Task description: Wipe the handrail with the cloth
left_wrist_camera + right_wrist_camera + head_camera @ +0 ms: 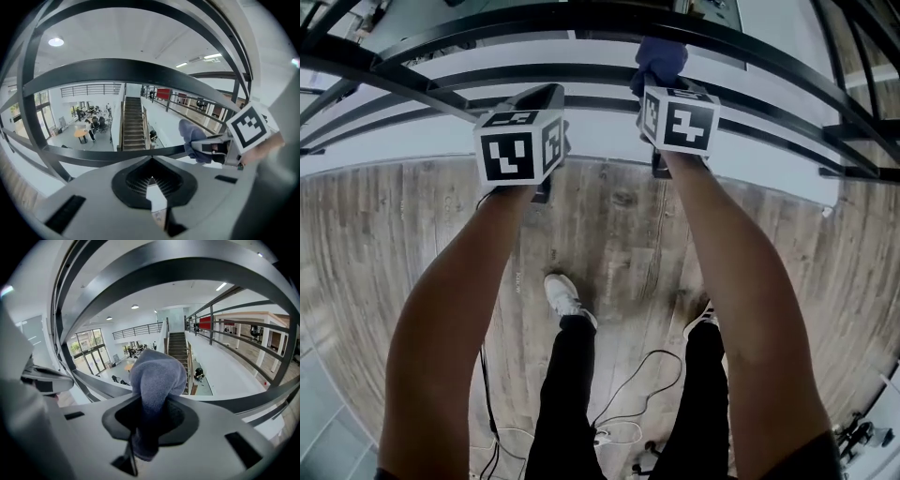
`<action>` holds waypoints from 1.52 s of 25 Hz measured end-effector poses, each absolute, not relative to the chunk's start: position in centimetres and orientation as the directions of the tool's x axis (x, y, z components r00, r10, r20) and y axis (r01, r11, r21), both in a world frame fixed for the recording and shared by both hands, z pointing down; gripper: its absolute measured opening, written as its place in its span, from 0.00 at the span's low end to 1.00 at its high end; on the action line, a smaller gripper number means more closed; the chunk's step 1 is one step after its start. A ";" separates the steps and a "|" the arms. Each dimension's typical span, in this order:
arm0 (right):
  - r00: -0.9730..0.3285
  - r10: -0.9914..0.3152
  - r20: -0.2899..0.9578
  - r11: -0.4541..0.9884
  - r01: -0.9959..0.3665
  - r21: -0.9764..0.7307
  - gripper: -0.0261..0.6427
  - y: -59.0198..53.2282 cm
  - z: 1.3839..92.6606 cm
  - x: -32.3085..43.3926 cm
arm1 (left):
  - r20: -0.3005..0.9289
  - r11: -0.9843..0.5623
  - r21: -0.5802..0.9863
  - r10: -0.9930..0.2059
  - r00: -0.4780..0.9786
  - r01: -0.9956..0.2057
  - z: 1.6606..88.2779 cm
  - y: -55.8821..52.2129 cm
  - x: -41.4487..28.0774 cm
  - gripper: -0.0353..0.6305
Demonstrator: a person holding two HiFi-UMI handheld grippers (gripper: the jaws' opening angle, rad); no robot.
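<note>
One cloth (660, 58), pinched in the right gripper (659, 82), is at the handrail (534, 19); the left gripper (546, 94) is closed, empty. Wiping seems barely begun.

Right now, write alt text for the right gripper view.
The right gripper is shut on a blue-grey cloth, whose bunched end bulges up past the jaws. Dark curved railing bars cross ahead of it, and beyond them lies a bright atrium with a staircase.
</note>
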State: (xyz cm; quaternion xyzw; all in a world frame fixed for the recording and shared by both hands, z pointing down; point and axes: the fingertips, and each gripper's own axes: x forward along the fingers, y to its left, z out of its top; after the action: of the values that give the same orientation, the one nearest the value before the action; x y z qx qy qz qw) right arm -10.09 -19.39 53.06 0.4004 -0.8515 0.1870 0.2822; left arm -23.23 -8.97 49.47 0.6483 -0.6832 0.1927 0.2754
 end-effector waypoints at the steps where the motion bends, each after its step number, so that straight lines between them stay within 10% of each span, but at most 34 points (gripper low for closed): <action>1: -0.515 -0.579 0.632 0.603 -0.792 -0.092 0.17 -19.9 53.1 -8.7 | 0.614 0.095 0.112 -0.789 -0.006 -0.989 49.1 -9.7 -22.2 0.06; 38: -0.345 -0.645 0.682 0.434 -0.900 -0.044 0.17 -35.5 51.9 36.9 | 0.591 -0.179 0.169 -0.768 0.245 -0.969 49.2 -28.8 21.1 0.06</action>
State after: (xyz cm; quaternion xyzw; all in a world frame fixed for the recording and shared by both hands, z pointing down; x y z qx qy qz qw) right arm 36.88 -35.47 51.94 0.4878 -0.7919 0.2126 0.2996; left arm 21.09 -28.77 49.22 0.7438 -0.5840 0.1907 0.2634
